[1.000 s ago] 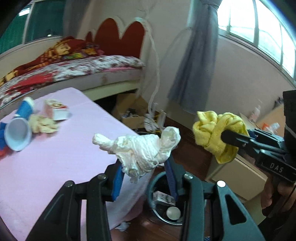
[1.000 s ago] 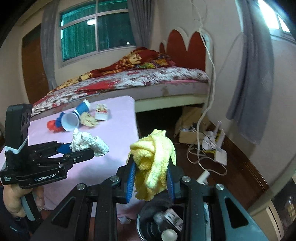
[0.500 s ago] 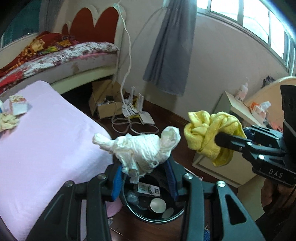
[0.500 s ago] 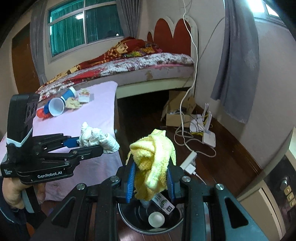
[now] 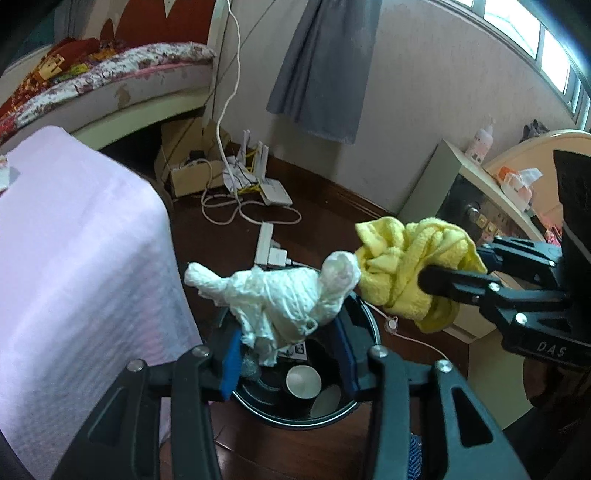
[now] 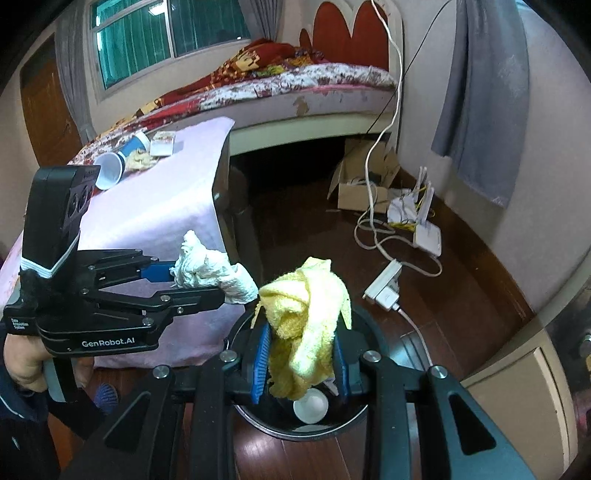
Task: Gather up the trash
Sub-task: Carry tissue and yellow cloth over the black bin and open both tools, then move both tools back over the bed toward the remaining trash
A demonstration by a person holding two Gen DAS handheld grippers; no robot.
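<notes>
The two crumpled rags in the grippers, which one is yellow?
The yellow rag is in the right gripper. The left gripper holds the white rag. Both hang over the black bin.

I am working in a home bedroom: a bed (image 6: pixel 288 85) with a red scalloped headboard (image 6: pixel 354 33) fills the far wall. Beside the bed hangs a grey curtain (image 6: pixel 480 110); at its foot stands a table under a pink cloth (image 6: pixel 166 192); below it lies a cardboard box (image 6: pixel 365 184).
</notes>
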